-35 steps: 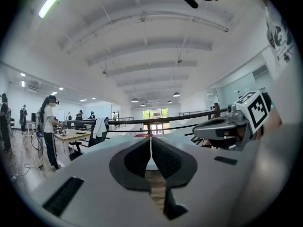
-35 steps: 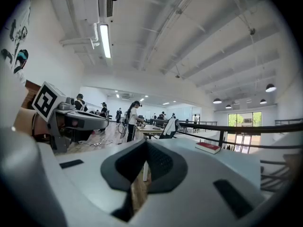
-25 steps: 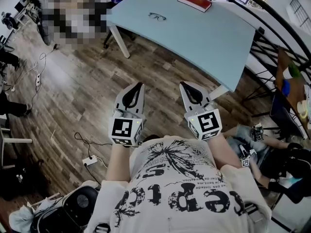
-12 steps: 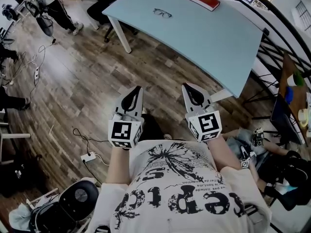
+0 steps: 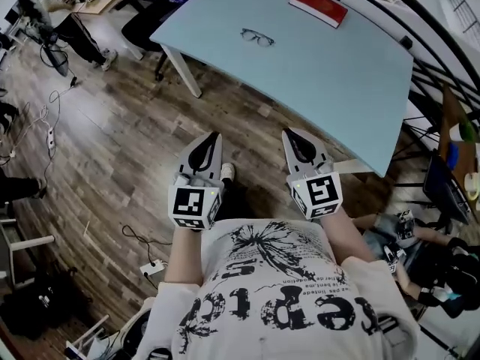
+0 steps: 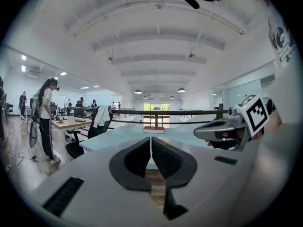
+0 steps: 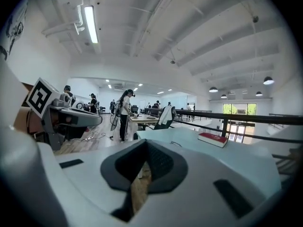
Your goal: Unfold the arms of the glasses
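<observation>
Left hand-held gripper (image 5: 212, 139) and right hand-held gripper (image 5: 291, 136), both clenched empty, hover short of the worktop (image 5: 337, 73). The glasses (image 5: 256, 37) lie well inside its edges.

Glasses (image 5: 257, 37) on table (image 5: 337, 88), book (image 5: 318, 6) beyond.

One pale blue desk (image 5: 352, 88) carries one pair of glasses (image 5: 256, 37) and one red book (image 5: 318, 7). Two claws show above the wood floor (image 5: 112, 141), the left claw (image 5: 214, 136) and the right claw (image 5: 288, 133), each with two jaws. They bear two marker cubes, the left cube (image 5: 196, 205) and the right cube (image 5: 322, 193), one apiece. One person (image 5: 277, 295) in a printed T-shirt holds both.
</observation>
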Demonstrator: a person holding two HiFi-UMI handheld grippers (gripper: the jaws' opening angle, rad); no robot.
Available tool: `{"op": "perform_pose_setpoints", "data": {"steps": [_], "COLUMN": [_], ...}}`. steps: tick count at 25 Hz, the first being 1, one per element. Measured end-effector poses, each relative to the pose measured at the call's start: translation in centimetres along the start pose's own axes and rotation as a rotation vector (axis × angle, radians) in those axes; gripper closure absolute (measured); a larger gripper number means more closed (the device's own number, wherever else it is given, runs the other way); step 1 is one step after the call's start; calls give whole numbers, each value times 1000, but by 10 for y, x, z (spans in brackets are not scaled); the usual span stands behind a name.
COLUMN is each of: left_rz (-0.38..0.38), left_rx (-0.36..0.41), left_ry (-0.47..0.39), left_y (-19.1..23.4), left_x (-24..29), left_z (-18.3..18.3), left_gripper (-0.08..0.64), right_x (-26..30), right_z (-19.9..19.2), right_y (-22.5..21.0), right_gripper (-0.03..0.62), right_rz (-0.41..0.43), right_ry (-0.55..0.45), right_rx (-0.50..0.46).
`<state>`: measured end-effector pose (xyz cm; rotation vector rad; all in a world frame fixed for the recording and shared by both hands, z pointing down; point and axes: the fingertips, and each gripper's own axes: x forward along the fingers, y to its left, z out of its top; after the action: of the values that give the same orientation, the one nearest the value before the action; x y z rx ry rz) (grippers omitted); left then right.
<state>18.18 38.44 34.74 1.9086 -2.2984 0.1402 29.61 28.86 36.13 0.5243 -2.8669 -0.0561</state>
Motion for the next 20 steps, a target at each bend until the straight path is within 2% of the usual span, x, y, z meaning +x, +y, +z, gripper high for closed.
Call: {"op": "perform_pose_setpoints", "data": {"steps": [6, 10, 14, 20], "left_rz": [-92, -158, -214, -274], "left_rx": [23, 51, 48, 28], "left_ry": [3, 3, 10, 60], "left_y": [108, 159, 196, 209], "left_x": [81, 130, 168, 226], "left_z": [29, 48, 57, 47], "left_gripper": [535, 535, 535, 535], "right_x": [118, 174, 211, 254], "right_z": [32, 49, 53, 39], "right_y": [-16, -39, -58, -90], "right_gripper": [583, 582, 583, 583], "right_rz": [-95, -187, -267, -297], "right_ry": [24, 32, 60, 130], "right_rx": [13, 31, 56, 63]}}
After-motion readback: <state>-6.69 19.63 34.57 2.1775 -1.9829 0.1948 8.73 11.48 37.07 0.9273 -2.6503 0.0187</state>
